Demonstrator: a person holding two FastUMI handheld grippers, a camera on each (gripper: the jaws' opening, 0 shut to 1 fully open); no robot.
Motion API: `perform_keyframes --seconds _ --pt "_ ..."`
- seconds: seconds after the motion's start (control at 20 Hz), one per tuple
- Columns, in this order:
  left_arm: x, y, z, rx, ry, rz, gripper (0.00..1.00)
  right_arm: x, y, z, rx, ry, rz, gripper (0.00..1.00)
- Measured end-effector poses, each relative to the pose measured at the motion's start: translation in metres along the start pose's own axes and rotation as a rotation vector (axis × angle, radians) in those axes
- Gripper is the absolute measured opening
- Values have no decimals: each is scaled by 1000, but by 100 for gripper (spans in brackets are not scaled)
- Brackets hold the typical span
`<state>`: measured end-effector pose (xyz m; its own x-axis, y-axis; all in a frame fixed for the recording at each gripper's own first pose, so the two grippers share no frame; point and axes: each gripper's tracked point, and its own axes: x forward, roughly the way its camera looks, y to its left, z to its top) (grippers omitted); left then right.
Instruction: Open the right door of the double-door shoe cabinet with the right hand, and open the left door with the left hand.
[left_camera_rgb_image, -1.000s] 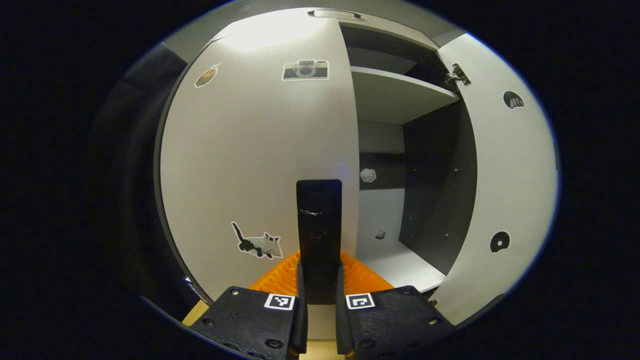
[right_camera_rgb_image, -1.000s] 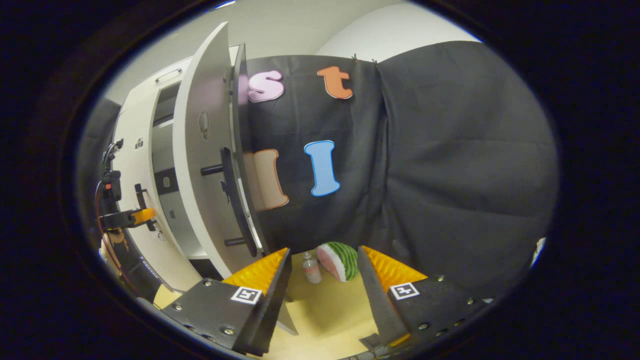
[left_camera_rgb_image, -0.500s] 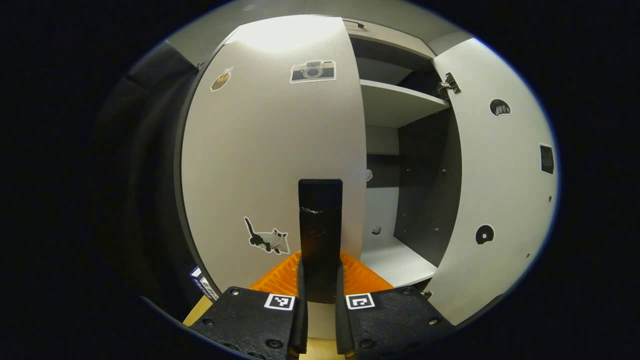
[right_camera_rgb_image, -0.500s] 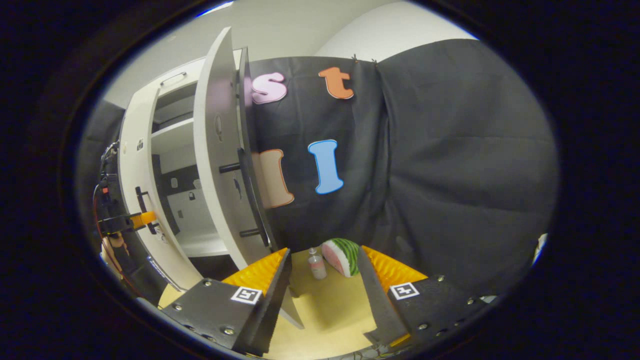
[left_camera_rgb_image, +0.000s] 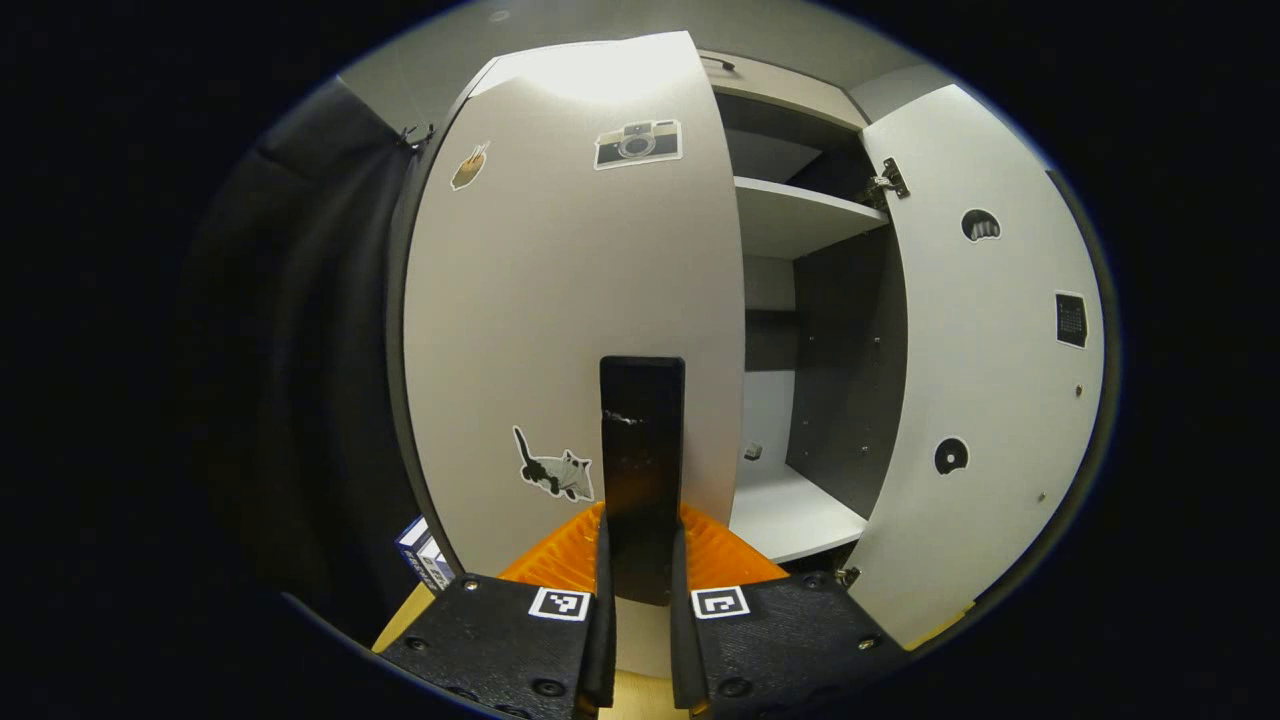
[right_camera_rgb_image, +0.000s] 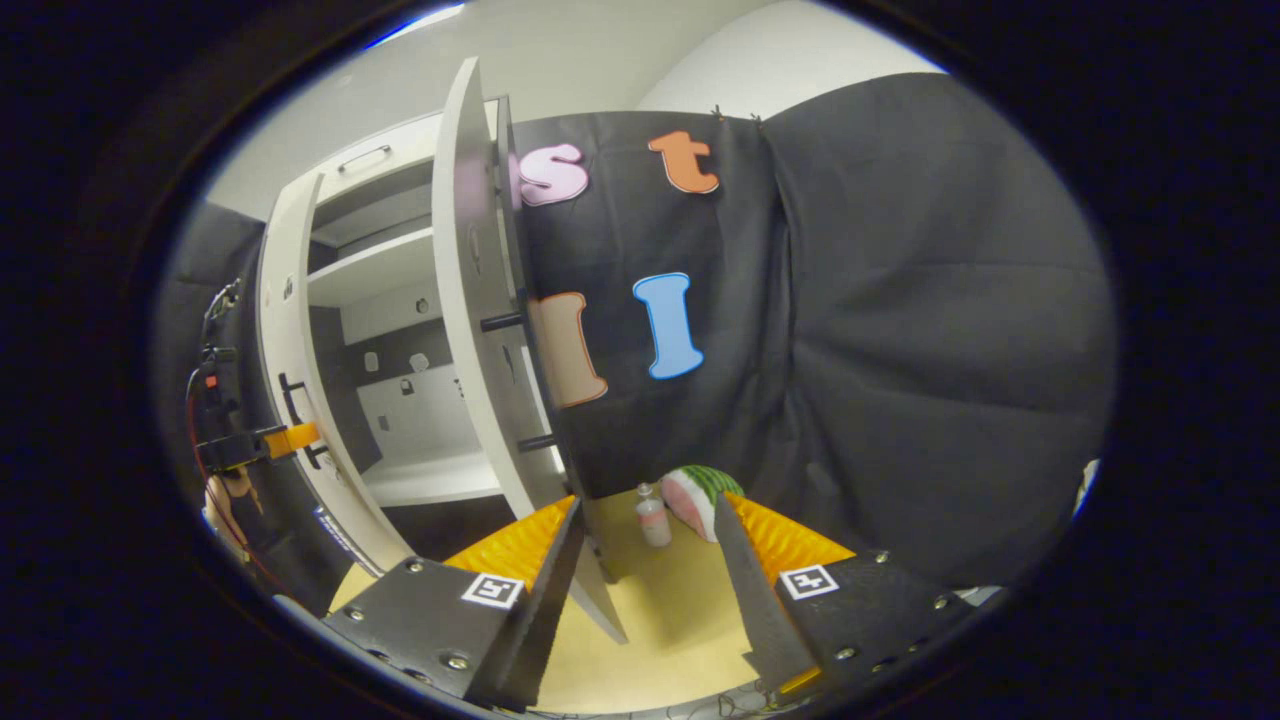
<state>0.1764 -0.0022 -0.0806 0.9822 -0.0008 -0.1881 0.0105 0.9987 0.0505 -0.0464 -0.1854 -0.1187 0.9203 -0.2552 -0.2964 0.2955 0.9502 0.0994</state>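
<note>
Left gripper (left_camera_rgb_image: 640, 560) clamped on the left door's handle (left_camera_rgb_image: 642, 440), a dark upright bar running straight up between the fingers, door hinge off to its left. Left door (left_camera_rgb_image: 570, 320) partly swung out; likely needs more pull outward and leftward. Right gripper (right_camera_rgb_image: 640, 560) spread wide, gripping nothing, well clear of the right door (right_camera_rgb_image: 480, 300), standing wide open.

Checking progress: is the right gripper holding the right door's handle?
No, the right gripper is open, clear of the handle.
</note>
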Motion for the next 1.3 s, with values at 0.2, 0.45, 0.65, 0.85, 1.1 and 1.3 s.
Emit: perform_keyframes --seconds 0.2,0.45,0.65,0.85,1.1,1.3 --pt "-3 1 -1 -1 -3 2 23 -4 8 -9 23 10 24 78" --pt "-8 4 0 -9 -7 2 20 -7 16 -13 26 20 51 70" --pt "-11 7 1 -11 -13 8 20 -9 24 -13 16 22 68 70" --pt "-16 10 1 -5 -17 11 20 -12 31 -17 12 26 83 70" --pt "-21 16 1 -4 -21 34 20 -16 41 -22 15 34 103 70" --pt "-23 22 2 -6 -28 62 17 -17 48 -28 11 48 121 78"
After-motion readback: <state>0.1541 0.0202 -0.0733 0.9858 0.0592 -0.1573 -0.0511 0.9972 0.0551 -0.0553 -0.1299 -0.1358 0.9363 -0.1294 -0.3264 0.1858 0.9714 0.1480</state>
